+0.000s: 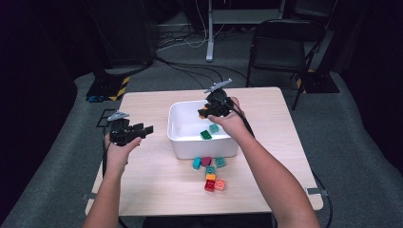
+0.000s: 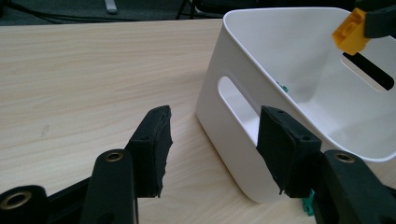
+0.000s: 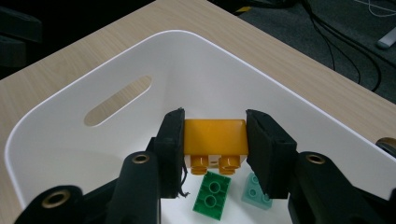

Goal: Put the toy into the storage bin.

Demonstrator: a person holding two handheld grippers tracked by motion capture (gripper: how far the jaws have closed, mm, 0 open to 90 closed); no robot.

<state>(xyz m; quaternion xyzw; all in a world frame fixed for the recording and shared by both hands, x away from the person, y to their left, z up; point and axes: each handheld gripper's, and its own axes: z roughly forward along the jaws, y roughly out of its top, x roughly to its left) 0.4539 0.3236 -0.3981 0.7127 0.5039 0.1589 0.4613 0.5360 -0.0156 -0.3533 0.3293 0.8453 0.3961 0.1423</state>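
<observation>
- The right gripper [image 3: 214,144] is clamped on a yellow-orange toy brick [image 3: 215,137]; both pads press its sides, and its studs face down.
- In the high view the right gripper [image 1: 215,108] hangs over the far part of the white plastic bin [image 1: 177,137], with the brick [image 1: 203,113] held above the bin's floor, not touching it.
- The left gripper view catches the same brick [image 2: 350,31] at upper right, above the bin's open top [image 2: 224,100].
- On the bin floor lie a green two-by-two-long brick [image 3: 212,192] and a pale mint brick [image 3: 255,192], just beside each other under the held one; in the high view they sit near the bin's front wall [image 1: 205,135] [image 1: 214,128].
- The left gripper [image 2: 212,149] has its jaws apart with nothing between them, resting just beside the bin's left wall, near its slot handle; in the high view it [image 1: 142,130] is over the bare wooden table [image 1: 142,175].
- In front of the bin, on the table, a cluster of loose bricks waits: teal [image 1: 196,163], dark red [image 1: 206,161], teal-green [image 1: 220,162], and a small stack with orange and red pieces [image 1: 210,183] beside a salmon one [image 1: 219,185].
</observation>
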